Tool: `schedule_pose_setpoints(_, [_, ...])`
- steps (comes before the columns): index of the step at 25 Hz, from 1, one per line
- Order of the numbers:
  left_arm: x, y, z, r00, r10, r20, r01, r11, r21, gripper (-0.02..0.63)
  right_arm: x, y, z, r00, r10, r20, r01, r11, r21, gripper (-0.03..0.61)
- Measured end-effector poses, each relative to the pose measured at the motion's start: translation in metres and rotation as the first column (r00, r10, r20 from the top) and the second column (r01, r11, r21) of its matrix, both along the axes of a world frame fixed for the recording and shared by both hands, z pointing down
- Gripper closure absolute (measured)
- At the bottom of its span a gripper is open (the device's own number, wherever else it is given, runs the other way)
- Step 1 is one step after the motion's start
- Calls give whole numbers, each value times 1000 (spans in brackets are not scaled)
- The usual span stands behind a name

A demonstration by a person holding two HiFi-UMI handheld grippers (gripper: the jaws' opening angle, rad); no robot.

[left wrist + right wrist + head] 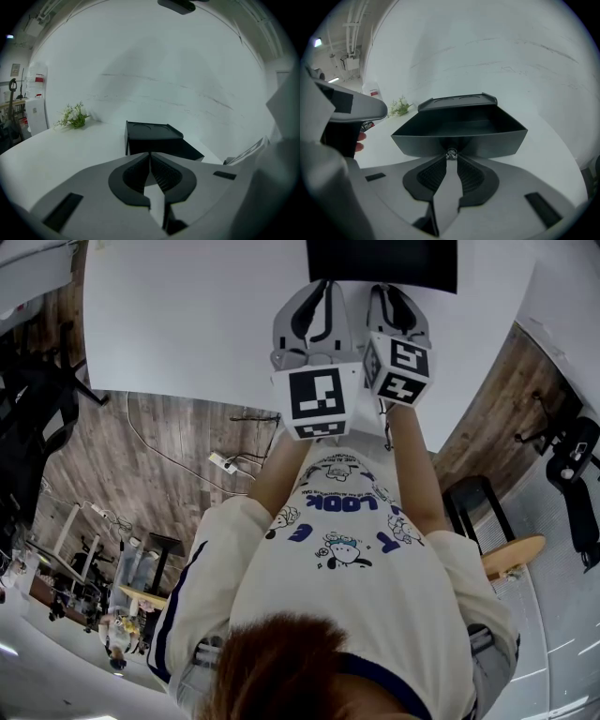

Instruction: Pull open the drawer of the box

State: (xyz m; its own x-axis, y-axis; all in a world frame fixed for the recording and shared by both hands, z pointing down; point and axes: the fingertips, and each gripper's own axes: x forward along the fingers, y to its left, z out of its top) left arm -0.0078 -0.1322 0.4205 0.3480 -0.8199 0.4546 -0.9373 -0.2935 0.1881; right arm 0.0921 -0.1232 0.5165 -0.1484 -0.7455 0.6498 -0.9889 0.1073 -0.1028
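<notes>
Desk (187,324): white and broad, it carries the box in front of your left tool (150,158) and right tool (451,159), so the pull can run level toward you.
Box (152,138): black, it stands just beyond the left tool's tips with nothing bracing it. A hard tug would probably slide it.
Drawer (459,136): it juts out of the box toward the right tool with its inside showing, so the opening looks largely done.
Right tool: jaws pinched on the knob (451,153), in line with the drawer's travel for a straight pull.
Left tool: jaws together on nothing, beside the right one.
Knob: small and metallic, mid-front of the drawer, at the right tool's tips.
</notes>
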Motion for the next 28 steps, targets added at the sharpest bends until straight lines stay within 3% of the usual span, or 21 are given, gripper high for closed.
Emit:
schedule_pose_setpoints(21, [0, 17, -3, 1000, -27, 13, 27, 1000, 7, 590, 5, -4, 4, 1000, 2, -6, -2, 1000, 26, 488])
schedule_pose_setpoints(28, [-2, 17, -14, 999, -36, 4, 36, 999, 32, 590, 4, 1, -9, 1000, 8, 19, -9, 999, 35, 434])
